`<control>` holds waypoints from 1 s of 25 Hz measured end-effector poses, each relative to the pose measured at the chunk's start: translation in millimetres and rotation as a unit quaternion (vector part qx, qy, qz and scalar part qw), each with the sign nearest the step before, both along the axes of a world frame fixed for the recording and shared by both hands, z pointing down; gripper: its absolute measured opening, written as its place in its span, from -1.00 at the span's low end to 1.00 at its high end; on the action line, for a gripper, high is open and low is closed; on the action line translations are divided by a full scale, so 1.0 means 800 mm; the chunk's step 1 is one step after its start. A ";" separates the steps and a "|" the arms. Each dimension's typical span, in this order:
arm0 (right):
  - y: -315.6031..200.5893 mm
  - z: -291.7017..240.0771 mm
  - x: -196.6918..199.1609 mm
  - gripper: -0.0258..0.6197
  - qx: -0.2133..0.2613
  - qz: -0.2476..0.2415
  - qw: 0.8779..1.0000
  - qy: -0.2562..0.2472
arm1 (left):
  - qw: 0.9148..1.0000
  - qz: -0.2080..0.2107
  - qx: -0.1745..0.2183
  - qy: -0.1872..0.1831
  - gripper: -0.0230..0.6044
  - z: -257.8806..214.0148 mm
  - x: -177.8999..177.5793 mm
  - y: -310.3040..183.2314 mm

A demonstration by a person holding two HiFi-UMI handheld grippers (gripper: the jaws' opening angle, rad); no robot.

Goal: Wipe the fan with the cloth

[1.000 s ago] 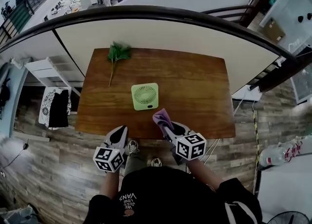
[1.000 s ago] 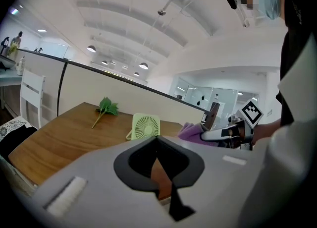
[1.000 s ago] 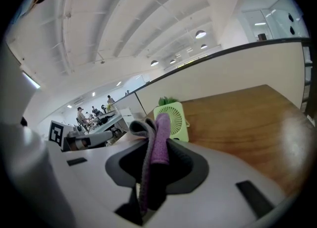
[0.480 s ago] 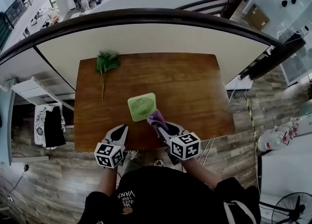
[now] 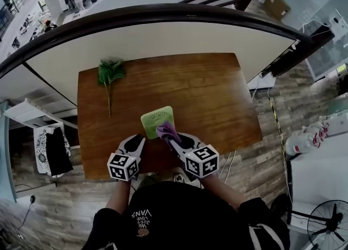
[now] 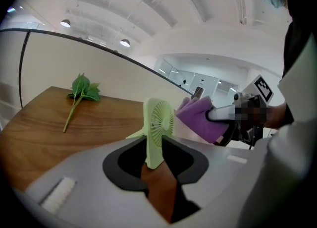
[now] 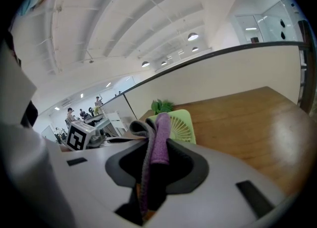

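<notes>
A pale green square fan (image 5: pixel 157 120) stands near the front edge of the brown wooden table (image 5: pixel 206 97). My right gripper (image 5: pixel 174 141) is shut on a purple cloth (image 5: pixel 167 131), whose bunched end lies against the fan's lower right corner. From the right gripper view the cloth (image 7: pixel 158 140) hangs between the jaws with the fan (image 7: pixel 182 125) just behind it. My left gripper (image 5: pixel 136 141) is at the fan's lower left. Its jaws have just been opening, and the fan (image 6: pixel 158 128) stands edge-on in line with their gap, untouched by the pads. The cloth (image 6: pixel 200 118) shows at right there.
A green leafy sprig (image 5: pixel 109 72) lies at the table's far left corner. A curved dark railing (image 5: pixel 163 15) on a white wall runs behind the table. A rack with clothes (image 5: pixel 51 148) stands on the floor at left, a floor fan (image 5: pixel 326 227) at lower right.
Both grippers have moved forward over the table's front edge to the fan. The cloth has reached the fan's corner. The left gripper's jaws have parted a little.
</notes>
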State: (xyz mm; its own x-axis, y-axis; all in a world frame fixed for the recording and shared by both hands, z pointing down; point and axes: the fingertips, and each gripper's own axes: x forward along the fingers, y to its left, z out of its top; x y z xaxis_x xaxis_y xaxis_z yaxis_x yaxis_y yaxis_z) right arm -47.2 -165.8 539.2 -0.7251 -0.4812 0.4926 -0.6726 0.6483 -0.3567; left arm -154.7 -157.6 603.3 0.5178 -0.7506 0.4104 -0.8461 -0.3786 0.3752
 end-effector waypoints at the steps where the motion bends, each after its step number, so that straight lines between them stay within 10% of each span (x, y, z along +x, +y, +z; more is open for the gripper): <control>1: -0.002 -0.001 -0.004 -0.62 0.003 -0.002 1.000 0.001 | 1.000 0.005 -0.004 0.000 -0.57 0.006 0.001 -0.004; 25: -0.034 0.015 -0.090 -0.62 0.007 -0.112 0.993 0.031 | 0.993 0.118 -0.021 -0.008 -0.68 0.057 0.029 -0.036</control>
